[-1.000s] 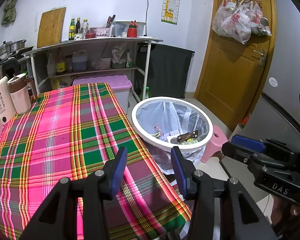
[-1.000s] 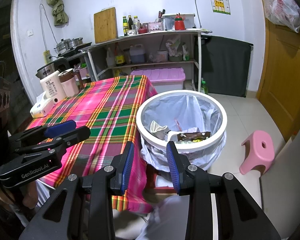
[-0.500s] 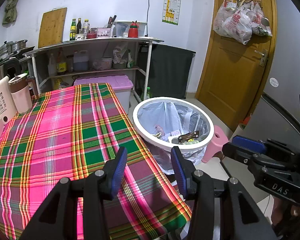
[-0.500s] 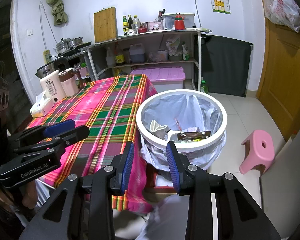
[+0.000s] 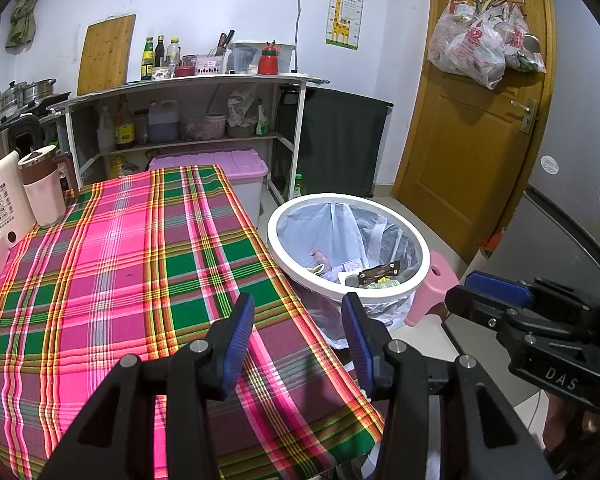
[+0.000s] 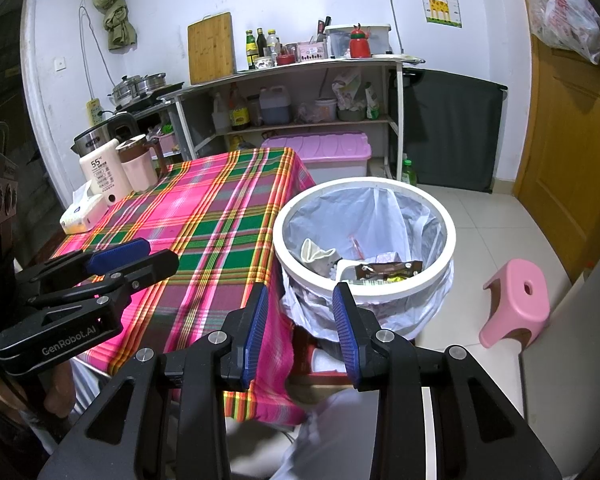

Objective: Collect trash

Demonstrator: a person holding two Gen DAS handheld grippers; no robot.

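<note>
A white round trash bin (image 5: 419, 236) (image 6: 452, 236) with a clear liner stands on the floor by the table's right edge. It holds trash: a brown wrapper (image 5: 379, 271) (image 6: 392, 269), a white cup (image 6: 314, 249) and scraps. My left gripper (image 5: 298, 322) is open and empty above the near right part of the plaid tablecloth (image 5: 120, 264) (image 6: 220, 216). My right gripper (image 6: 300, 312) is open and empty, in front of the bin and off the table's corner. Each gripper shows in the other's view: the right one (image 5: 496, 296), the left one (image 6: 112, 264).
A white warmer (image 5: 0, 204), a pink mug (image 5: 44, 190) and a tissue box (image 6: 82, 214) stand at the table's far left. A pink stool (image 6: 516, 300) stands right of the bin. A shelf rack (image 5: 188, 112), a pink-lidded box (image 5: 216, 168) and a wooden door (image 5: 472, 120) are behind.
The left wrist view has shifted slightly, with the table and bin a touch further left in it. Both grippers stay open and empty. The right gripper has barely moved.
</note>
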